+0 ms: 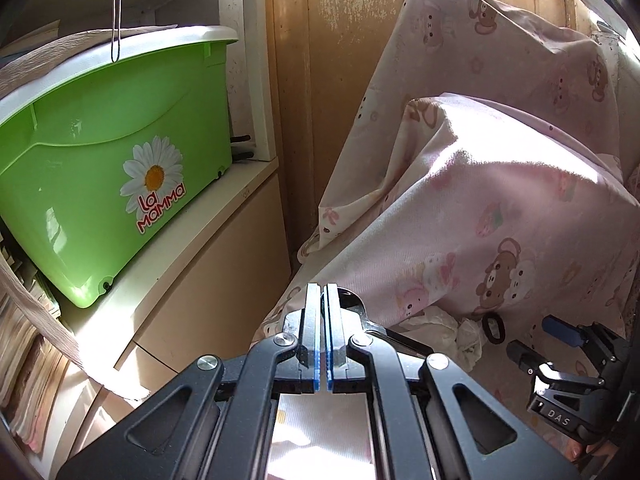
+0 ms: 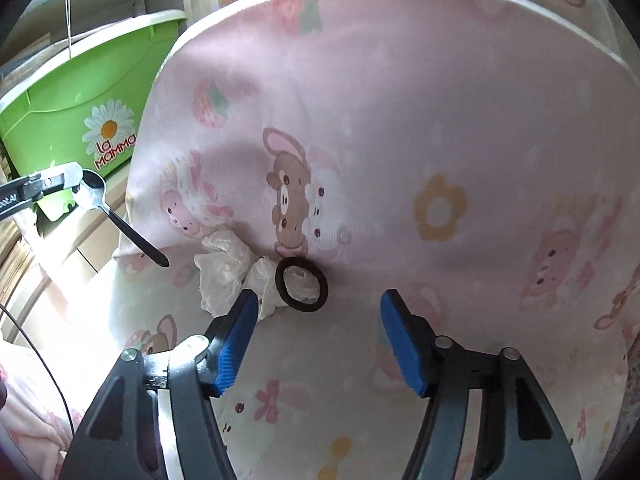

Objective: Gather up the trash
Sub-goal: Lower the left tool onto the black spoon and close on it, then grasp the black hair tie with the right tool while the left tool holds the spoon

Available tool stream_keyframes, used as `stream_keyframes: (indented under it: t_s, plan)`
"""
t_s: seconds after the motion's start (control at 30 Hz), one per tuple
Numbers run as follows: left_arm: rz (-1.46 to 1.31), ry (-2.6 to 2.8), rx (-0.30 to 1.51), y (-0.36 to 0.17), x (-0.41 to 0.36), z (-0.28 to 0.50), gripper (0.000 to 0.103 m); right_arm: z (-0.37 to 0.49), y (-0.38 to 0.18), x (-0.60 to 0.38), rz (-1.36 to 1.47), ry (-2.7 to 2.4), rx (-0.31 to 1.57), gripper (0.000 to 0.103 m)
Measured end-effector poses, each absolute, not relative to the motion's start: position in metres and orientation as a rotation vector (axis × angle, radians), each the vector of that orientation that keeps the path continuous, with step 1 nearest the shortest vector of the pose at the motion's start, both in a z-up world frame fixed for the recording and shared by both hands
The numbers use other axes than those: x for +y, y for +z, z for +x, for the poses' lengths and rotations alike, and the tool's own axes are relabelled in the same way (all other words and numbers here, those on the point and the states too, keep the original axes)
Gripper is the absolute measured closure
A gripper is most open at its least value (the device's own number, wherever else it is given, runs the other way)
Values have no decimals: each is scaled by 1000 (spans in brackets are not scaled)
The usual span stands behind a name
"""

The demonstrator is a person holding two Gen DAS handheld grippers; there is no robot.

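The right tongs stand wide open low in the right wrist view, their blue pads spread either side of a gap. Just beyond them, at the centre of the frame, a crumpled white tissue lies on the pink printed bedsheet, at the foot of a cushion draped in the same cloth. A black hair tie rests against the tissue's right edge, partly on top of it. The left pad of the open tongs sits just in front of the tissue; the right pad is well clear of it, over bare sheet.

The left tongs are closed. From their own camera the pads look pressed together, and nothing shows between them there. In the right wrist view, at the middle left edge, they grip a black plastic spoon by its bowl, the handle slanting down toward the tissue. A green tub with a daisy sticker stands on a shelf at the upper left of both frames.

The step in hand appears to be the approach to the tissue, with one piece of trash already held on the other side. The next move likely calls for shifting the open tongs a little to the left and forward, so that both pads bracket the wad before closing. The hair tie lies close enough that it may be caught along with it.
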State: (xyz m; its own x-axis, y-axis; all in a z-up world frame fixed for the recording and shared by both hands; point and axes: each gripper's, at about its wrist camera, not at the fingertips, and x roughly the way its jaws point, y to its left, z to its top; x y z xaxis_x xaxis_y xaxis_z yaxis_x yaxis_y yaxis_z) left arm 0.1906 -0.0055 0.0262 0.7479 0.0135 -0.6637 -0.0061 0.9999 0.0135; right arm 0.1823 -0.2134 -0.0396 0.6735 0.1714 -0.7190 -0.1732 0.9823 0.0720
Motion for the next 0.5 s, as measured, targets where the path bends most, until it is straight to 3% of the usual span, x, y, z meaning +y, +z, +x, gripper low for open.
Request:
stream_keyframes:
  t_s: [0.13, 0.3, 0.37, 0.5]
  plan:
    - [36, 3, 742, 21, -13, 196, 102, 207, -62, -225, 159, 241, 911, 60]
    - [41, -20, 759, 18, -20, 202, 102, 222, -71, -230, 188, 245, 925, 67]
    - [42, -22, 758, 18, -21, 203, 102, 223, -70, -227, 187, 268, 924, 81]
    - [25, -30, 759, 20, -20, 203, 102, 219, -68, -222, 139, 260, 911, 98]
